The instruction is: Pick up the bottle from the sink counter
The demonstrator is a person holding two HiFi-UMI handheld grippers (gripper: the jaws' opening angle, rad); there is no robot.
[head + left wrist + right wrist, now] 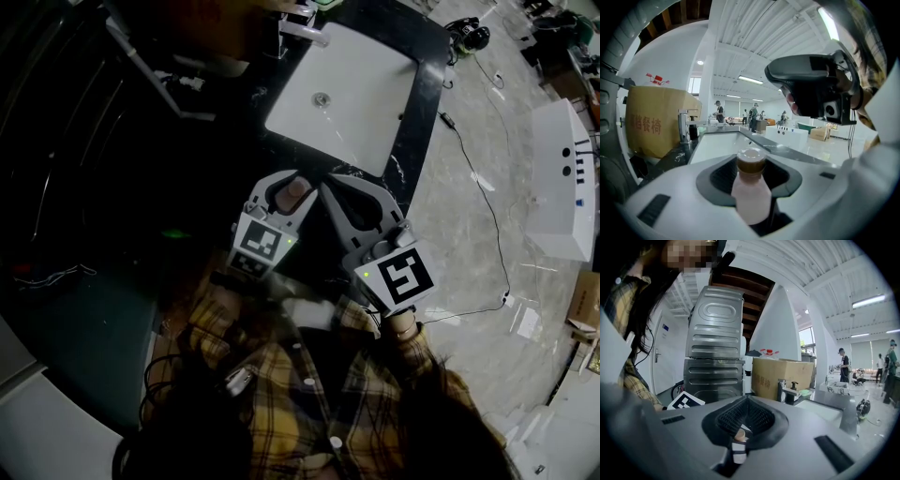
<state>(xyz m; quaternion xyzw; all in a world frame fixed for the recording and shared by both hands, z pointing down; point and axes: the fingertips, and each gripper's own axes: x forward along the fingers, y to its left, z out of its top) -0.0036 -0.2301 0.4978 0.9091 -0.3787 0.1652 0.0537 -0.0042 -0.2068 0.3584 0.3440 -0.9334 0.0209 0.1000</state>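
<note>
Left gripper view shows the grasp step in hand: my left hand-held gripper pinches the bottle, which stands upright between its jaws, with the sink ahead of it. I judge the next move to be a straight lift off the desk, keeping the bottle vertical; I cannot tell whether its base is clear. It is small and pale pinkish, with a brown neck band and light cap. My right hand-held gripper, just beside, is pressed together and empty.

Beyond the open sink basin stand faucet and cardboard box.
</note>
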